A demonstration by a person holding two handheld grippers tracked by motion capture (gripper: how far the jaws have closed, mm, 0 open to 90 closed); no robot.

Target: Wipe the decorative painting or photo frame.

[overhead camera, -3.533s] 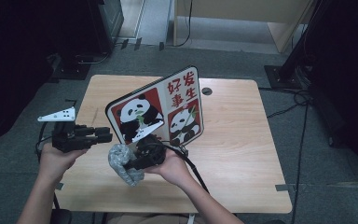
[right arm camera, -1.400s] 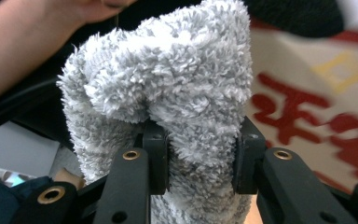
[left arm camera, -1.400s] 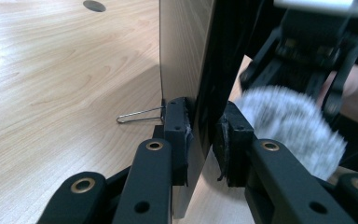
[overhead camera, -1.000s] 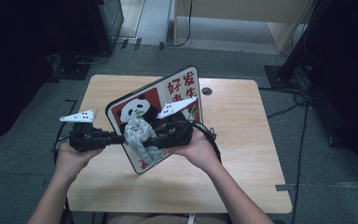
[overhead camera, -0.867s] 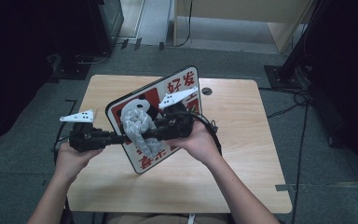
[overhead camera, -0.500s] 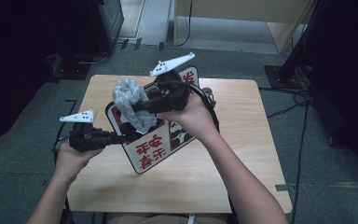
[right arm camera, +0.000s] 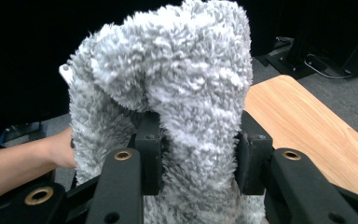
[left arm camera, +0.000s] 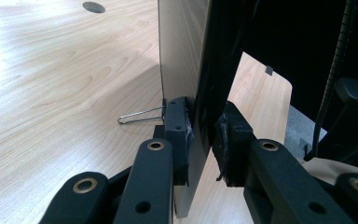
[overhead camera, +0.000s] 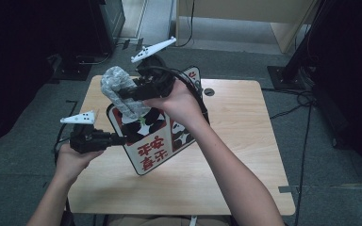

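A flat, rigid panda board (overhead camera: 162, 141) with rounded corners, printed with black-and-white pandas on red and red characters on white, is held on edge by the left gripper (overhead camera: 115, 139); in the left gripper view its thin pale panel (left arm camera: 182, 70) and dark backing are seen pinched between the two black foam-faced pads, so that gripper is clamped on the board's edge. A bent wire clip (left arm camera: 140, 115) is seen lying on the table just beyond the left pad. The table (overhead camera: 245, 127) is of pale, smooth wood-grain laminate with rounded corners and a small round cable hole (overhead camera: 209, 92). A soft, shaggy grey fleece cloth (overhead camera: 120, 89), bunched into a lumpy wad, is gripped by the right gripper (overhead camera: 131, 92); in the right gripper view its thick pile (right arm camera: 177, 93) is seen bulging up and over between the two jaws, whose pads are pressed into it. The jaws of the right gripper have just been opening a little, with the cloth kept between them. Compared with a second ago, the cloth and right gripper are now seen higher, above the board's upper left corner rather than against the panda picture, while the left gripper is seen unmoved at the board's left edge.
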